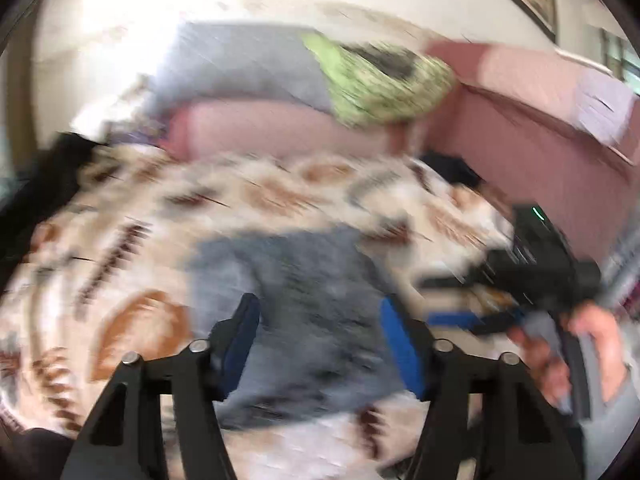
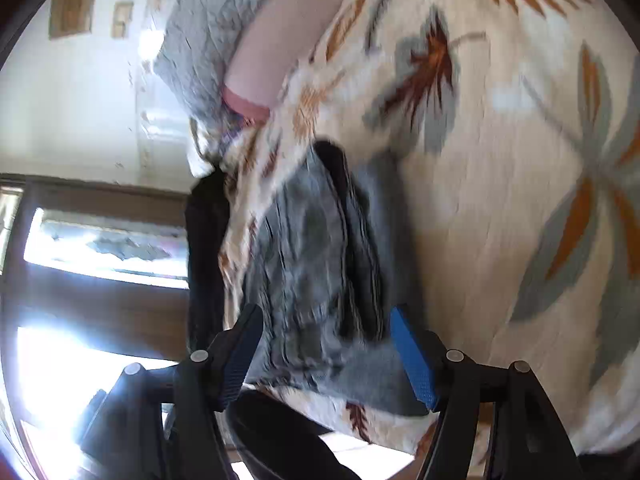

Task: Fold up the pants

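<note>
Grey denim pants lie bunched on a leaf-patterned bedspread. The left wrist view is motion-blurred. My left gripper is open, its blue pads apart above the pants, holding nothing. In the right wrist view the pants lie crumpled near the bed's edge on the bedspread. My right gripper is open over the near end of the pants, empty. The right gripper body and the hand holding it also show at the right of the left wrist view.
A pink headboard or sofa, a grey cushion and a green patterned pillow stand behind the bed. A dark garment hangs at the bed's edge. A bright window is to the left.
</note>
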Demonstrator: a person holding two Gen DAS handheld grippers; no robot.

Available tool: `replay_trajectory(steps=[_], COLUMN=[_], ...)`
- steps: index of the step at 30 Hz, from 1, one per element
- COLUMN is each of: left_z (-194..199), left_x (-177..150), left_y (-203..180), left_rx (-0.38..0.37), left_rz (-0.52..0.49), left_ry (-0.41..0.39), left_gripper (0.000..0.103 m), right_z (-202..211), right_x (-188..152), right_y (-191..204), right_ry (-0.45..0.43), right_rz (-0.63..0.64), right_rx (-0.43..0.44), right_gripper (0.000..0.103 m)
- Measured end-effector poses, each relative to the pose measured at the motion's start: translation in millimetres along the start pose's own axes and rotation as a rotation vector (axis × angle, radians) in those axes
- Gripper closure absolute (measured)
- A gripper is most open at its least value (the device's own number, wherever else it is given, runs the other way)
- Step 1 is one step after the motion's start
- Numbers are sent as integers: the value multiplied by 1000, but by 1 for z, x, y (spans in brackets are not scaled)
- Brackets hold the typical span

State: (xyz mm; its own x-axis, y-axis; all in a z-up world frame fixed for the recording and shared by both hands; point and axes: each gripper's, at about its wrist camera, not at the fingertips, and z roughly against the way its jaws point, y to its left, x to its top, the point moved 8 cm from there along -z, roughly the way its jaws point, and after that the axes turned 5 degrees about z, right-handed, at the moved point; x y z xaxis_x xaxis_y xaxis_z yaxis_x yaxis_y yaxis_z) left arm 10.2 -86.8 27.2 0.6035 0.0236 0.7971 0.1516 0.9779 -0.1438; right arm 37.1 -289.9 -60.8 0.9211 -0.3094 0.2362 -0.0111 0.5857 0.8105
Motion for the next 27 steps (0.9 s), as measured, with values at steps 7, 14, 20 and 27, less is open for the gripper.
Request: replay_trajectory(steps=[7,14,20,27], left_z=[-44,-67,-71,-56], left_x=[-18,-39,-43,-32], left_y=[70,73,88,103], left_rx=[143,139,125,139], left_rz=[100,110,143,172], left_ry=[116,160,176,141], left_gripper=[38,38,31,31], right_z=[-30,-47,-51,-17], right_x=[0,-1,5,-12], right_y=[0,-1,24,81], right_ry=[62,96,47,-72], right_rz=[-56,-76,69,158], right_rx=[-119,-177,-272,-233], right_gripper=[32,33,84,85])
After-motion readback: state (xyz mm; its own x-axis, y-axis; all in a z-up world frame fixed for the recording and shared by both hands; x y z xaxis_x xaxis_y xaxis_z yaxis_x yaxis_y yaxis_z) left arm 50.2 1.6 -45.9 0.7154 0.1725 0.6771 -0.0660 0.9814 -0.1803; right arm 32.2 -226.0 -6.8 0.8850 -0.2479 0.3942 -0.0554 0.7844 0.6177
